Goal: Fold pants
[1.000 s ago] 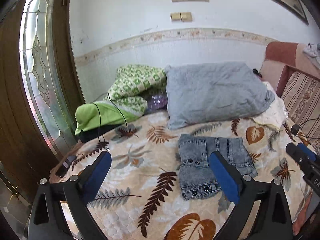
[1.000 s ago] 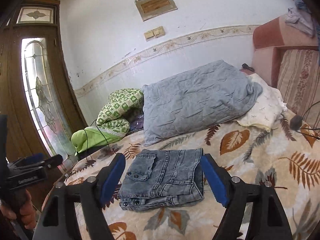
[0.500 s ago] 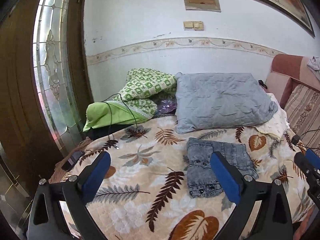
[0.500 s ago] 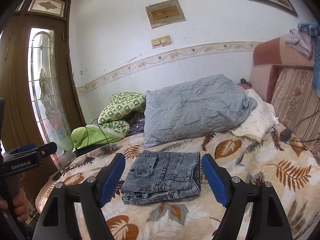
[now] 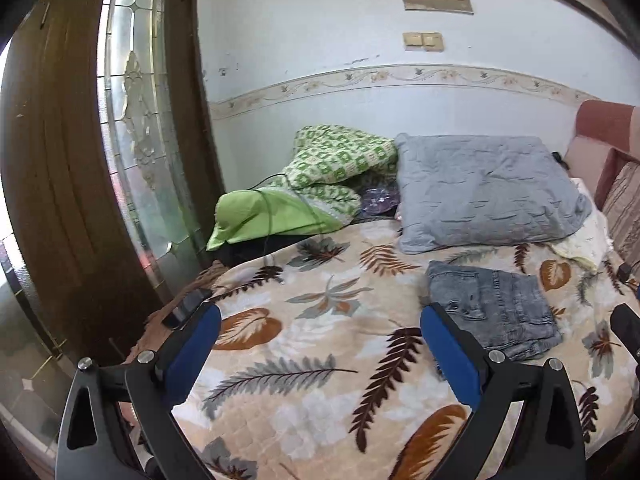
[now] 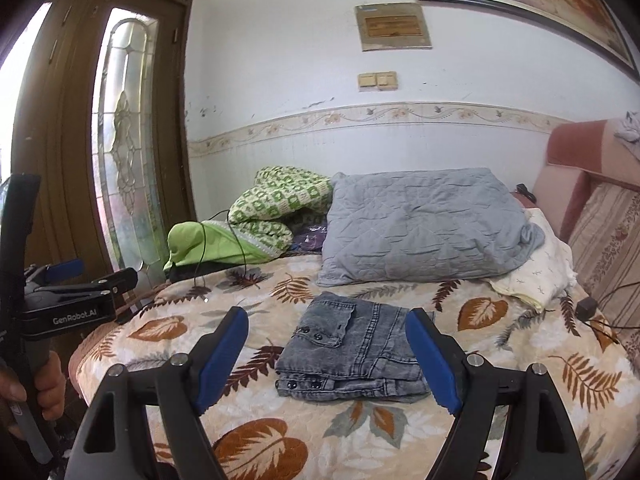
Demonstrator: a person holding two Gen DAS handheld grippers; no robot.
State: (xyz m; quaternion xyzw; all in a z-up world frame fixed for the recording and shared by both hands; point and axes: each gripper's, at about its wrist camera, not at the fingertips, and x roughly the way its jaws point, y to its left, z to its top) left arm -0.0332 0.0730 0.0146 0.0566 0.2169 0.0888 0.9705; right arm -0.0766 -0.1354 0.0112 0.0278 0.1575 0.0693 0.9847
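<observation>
The grey denim pants [image 6: 352, 352] lie folded into a compact stack on the leaf-patterned bedspread [image 6: 280, 292]. They also show in the left wrist view [image 5: 496, 308], at the right. My right gripper [image 6: 327, 354] is open and empty, held back above the bed's near edge, with the pants seen between its blue pads. My left gripper [image 5: 320, 350] is open and empty, held back over bare bedspread [image 5: 320, 320] left of the pants. It also appears at the left edge of the right wrist view [image 6: 76, 292], in a hand.
A grey pillow [image 6: 424, 228], a green patterned blanket [image 6: 280, 200] and a cream cloth [image 6: 540, 264] lie at the back of the bed. A phone [image 5: 186, 306] lies at the bed's left edge. A wooden door with glass [image 5: 100, 160] stands left; a cushioned sofa [image 6: 600, 240] right.
Both grippers have pulled back and up from the bed, so the folded pants look smaller and farther. The pants have not moved. Both grippers stay open.
</observation>
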